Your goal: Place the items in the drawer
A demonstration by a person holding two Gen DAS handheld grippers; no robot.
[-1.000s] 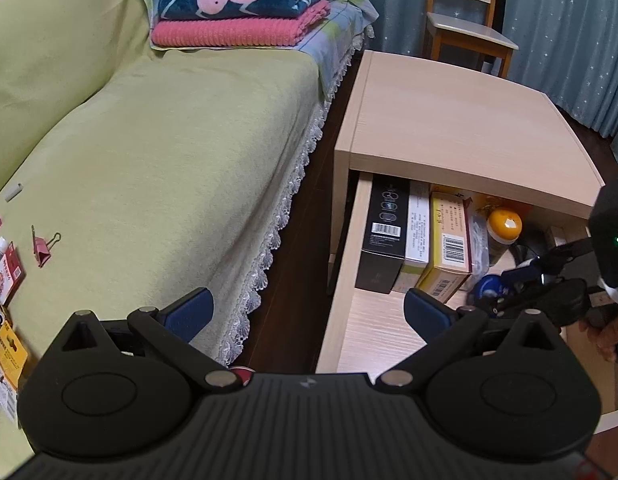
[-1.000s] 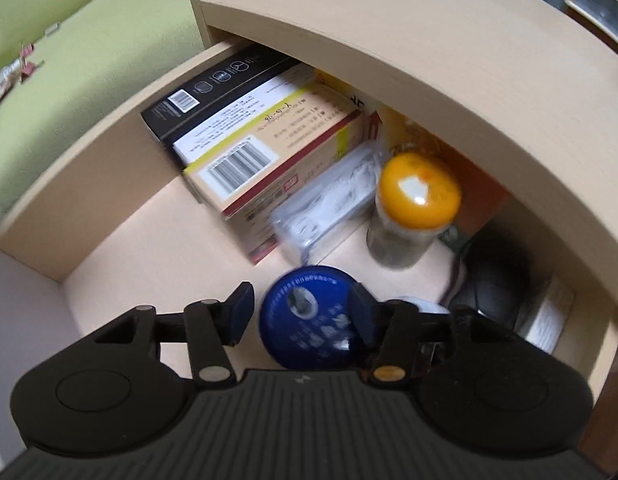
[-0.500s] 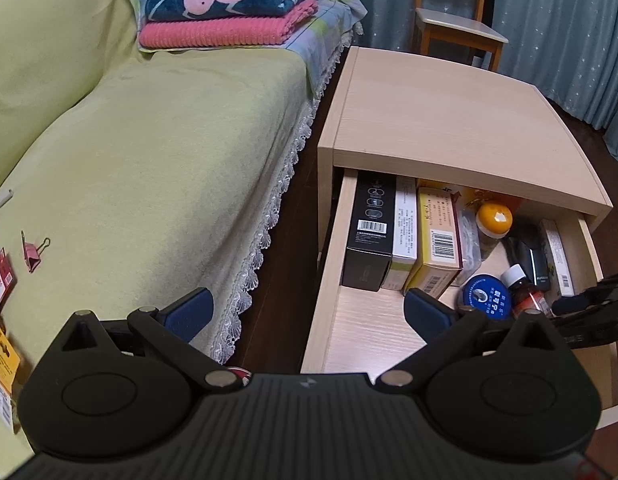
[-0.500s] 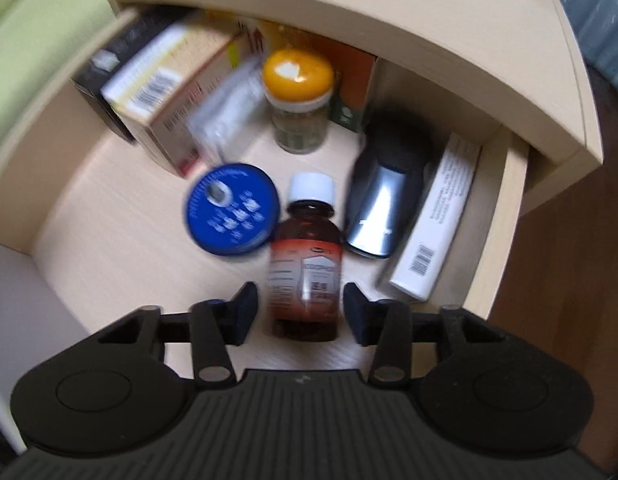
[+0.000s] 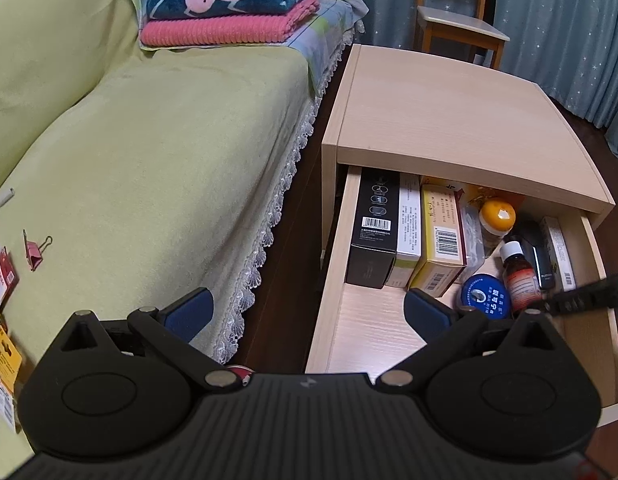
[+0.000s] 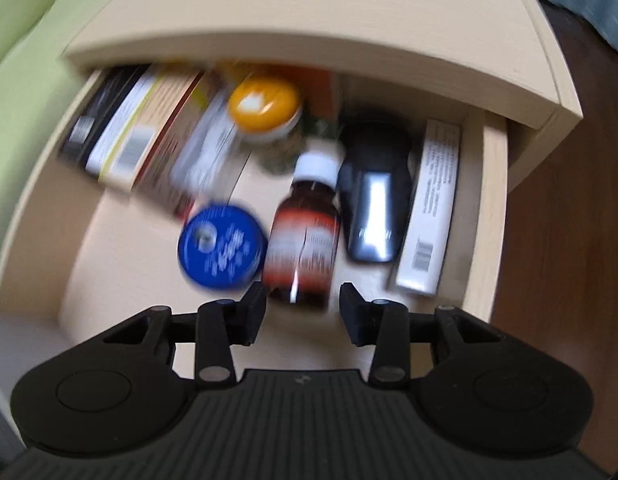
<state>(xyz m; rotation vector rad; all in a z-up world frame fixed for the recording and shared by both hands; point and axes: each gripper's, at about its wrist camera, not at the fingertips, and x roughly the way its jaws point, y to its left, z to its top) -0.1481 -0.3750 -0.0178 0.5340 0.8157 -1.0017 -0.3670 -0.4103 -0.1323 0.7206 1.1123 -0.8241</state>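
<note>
Room: you face a bedside cabinet (image 5: 449, 120) beside a bed with a yellow-green cover (image 5: 149, 160); folded blankets (image 5: 229, 12) lie at its far end and a wooden chair (image 5: 457, 20) stands behind the cabinet.
Drawer: your drawer (image 5: 333, 280) is pulled open.
Contents: three boxes (image 5: 405, 232) stand along its left wall; a yellow-capped jar (image 6: 265, 108), a blue tin (image 6: 223, 248), a brown bottle (image 6: 305, 232), a black device (image 6: 373, 200) and a flat white box (image 6: 429, 208) fill the rest.
Bottle: it lies flat between the tin and the black device.
Right gripper (image 6: 303, 312): your fingers stand apart, empty, just short of the bottle's base.
Left gripper (image 5: 307, 312): your fingers are wide apart, empty, above the gap between bed and drawer.
Bed items: a pink binder clip (image 5: 33, 250) and packets (image 5: 1, 280) lie at your left.
</note>
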